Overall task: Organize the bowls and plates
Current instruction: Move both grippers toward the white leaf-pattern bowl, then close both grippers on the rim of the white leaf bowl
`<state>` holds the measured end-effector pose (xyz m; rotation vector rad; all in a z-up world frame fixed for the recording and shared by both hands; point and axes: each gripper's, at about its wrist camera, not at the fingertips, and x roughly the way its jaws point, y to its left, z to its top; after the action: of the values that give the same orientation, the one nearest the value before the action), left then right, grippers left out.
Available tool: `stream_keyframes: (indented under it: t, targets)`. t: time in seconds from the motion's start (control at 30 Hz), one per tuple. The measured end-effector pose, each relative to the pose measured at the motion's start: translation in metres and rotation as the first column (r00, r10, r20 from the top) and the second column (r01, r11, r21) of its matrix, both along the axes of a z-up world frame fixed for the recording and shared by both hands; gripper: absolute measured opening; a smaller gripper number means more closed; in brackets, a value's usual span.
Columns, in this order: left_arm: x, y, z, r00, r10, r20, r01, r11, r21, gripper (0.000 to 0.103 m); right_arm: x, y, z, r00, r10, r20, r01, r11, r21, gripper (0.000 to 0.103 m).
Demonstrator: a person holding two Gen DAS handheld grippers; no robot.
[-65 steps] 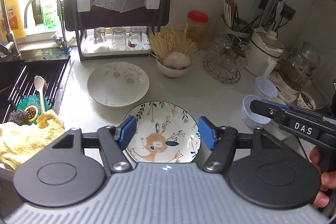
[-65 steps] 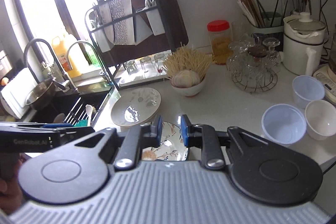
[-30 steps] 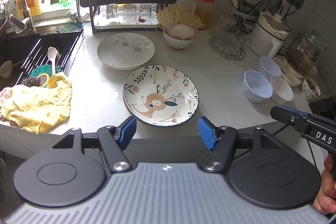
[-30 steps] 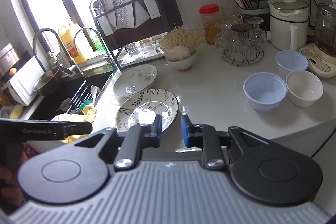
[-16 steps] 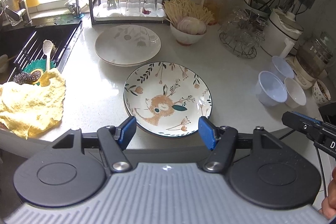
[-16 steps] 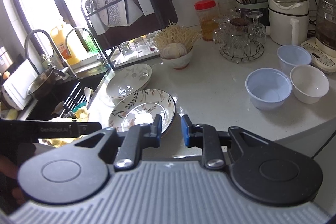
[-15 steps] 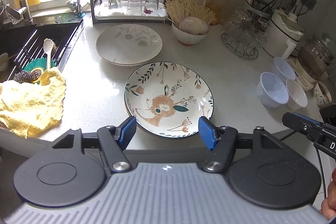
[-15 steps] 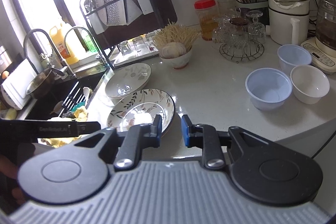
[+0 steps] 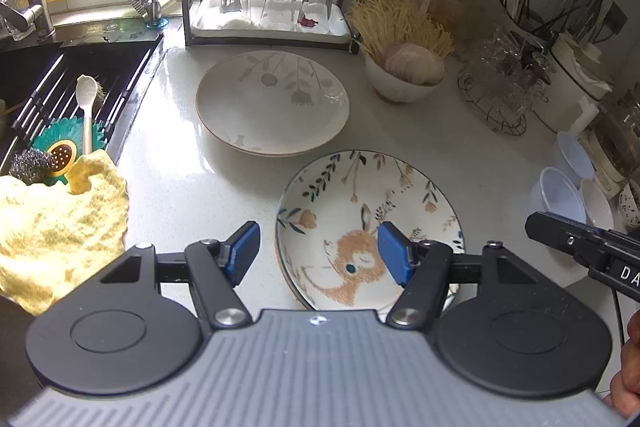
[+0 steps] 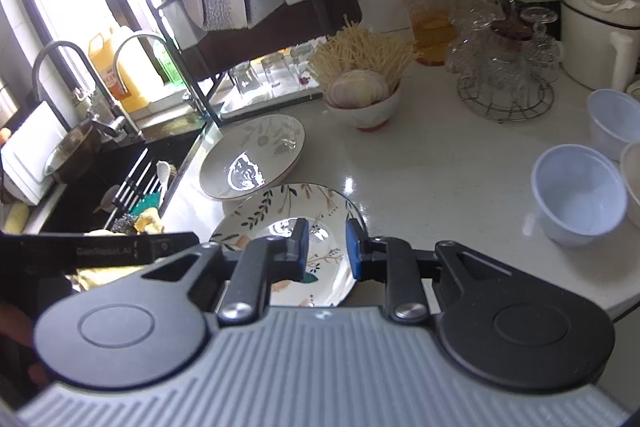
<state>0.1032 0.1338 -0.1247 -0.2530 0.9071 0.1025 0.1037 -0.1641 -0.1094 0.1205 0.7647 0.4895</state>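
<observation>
- Left claw (image 9: 316, 251): jaws stand wide apart, nothing between the pads. It hangs above the near left edge of the rabbit plate (image 9: 372, 223); contact with the plate cannot be confirmed.
- Right claw (image 10: 326, 251): jaws narrowed to a small gap, nothing gripped. It hovers over the near part of the same rabbit plate (image 10: 288, 223).
- Rabbit plate: lies flat on the white counter (image 9: 192, 195), close to the front edge, decorated with leaves and flowers.
- Pale plate (image 9: 272, 103): lies flat on the counter just behind the rabbit plate, toward the glass rack (image 9: 268, 7). In the right wrist view the 2 rims overlap; whether they touch cannot be told.
- Bowls: 2 pale blue bowls (image 10: 580, 191) and 1 white bowl (image 10: 634, 179) stand grouped at the right end of the counter, well apart from the plates.
- White bowl of noodles (image 9: 400, 67): stands behind and right of the pale plate.
- Yellow cloth (image 9: 56, 227): lies bunched at the counter's left edge, beside the sink (image 9: 60, 75).
- Wire stand of glassware (image 10: 506, 67): stands near the back wall.
</observation>
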Motion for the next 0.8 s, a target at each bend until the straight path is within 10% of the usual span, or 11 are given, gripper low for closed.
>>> stream_keyframes:
  t: [0.5,0.6,0.8]
  targets:
    - [0.077,0.078,-0.026,0.999,0.031,-0.029,-0.033,0.998,-0.058,0.07,0.074,0.056,-0.018,0.996,-0.026,-0.081,0.025,1.0,-0.018,0.025]
    - [0.09,0.089,-0.032,0.999,0.034,-0.032,-0.037,0.997,-0.069,0.07,0.084,0.061,-0.018,0.996,-0.044,-0.079,0.046,0.999,0.016,0.049]
    - [0.113,0.109,-0.043,0.998,0.045,-0.037,-0.048,0.995,-0.088,0.07,0.103,0.079,-0.03,0.992,-0.039,-0.124,0.04,0.999,0.005,0.049]
